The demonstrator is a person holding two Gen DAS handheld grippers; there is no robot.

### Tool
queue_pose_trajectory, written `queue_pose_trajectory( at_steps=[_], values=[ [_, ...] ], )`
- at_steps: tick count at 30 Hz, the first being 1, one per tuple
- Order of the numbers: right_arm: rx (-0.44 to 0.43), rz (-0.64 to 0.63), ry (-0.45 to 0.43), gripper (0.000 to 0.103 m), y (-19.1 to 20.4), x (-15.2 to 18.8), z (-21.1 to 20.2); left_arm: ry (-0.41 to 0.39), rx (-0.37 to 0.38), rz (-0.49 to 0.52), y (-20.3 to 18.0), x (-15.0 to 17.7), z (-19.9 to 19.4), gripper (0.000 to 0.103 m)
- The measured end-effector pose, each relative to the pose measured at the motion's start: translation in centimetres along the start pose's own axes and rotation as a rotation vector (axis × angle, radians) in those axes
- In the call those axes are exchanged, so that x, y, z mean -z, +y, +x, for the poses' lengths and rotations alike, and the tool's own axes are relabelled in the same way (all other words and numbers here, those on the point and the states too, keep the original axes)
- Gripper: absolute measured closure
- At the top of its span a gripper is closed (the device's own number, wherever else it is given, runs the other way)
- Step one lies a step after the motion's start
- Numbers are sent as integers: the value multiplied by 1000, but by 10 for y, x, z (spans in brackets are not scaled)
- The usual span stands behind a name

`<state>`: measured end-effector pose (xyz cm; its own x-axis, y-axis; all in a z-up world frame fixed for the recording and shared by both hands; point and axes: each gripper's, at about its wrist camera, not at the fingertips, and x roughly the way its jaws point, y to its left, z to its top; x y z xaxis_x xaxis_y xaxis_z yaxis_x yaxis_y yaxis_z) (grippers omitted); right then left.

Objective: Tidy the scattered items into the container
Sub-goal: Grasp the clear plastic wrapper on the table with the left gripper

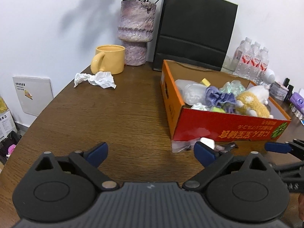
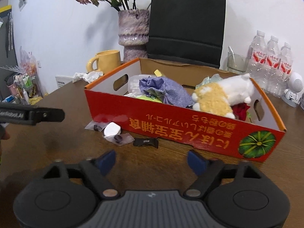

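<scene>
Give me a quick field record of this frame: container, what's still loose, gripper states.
container: red cardboard box, open top, already holds a plush toy and a purple cloth
loose by box front: white case, clear bags, small black item
loose by mug: crumpled tissue
left gripper: open, empty
right gripper: open, empty

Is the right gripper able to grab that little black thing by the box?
Probably yes: the small black item lies on bare table just ahead of the right gripper, whose open fingers have nothing between them.
</scene>
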<state>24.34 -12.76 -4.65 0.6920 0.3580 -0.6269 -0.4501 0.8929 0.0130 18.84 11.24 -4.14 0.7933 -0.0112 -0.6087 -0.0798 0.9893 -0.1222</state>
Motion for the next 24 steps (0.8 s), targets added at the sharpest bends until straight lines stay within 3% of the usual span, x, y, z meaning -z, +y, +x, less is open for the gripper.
queue_pose_trajectory(
  at_steps=[3,8,15,17,24],
  values=[
    [-7,29,18,37,1,-5,15,7,-11,6,3,1,7,7],
    [9,71,29,56,3,-11,35,17,-3,3,8,2,18,7],
    [16,57,35,65,8,-14,46,9,0,18,8,3,22,7],
    [17,41,34,73,10,-14,46,8,10,24,7,2,22,7],
    [-7,21,31,78,12,-12,42,32,38,94,-5,1,31,7]
  ],
)
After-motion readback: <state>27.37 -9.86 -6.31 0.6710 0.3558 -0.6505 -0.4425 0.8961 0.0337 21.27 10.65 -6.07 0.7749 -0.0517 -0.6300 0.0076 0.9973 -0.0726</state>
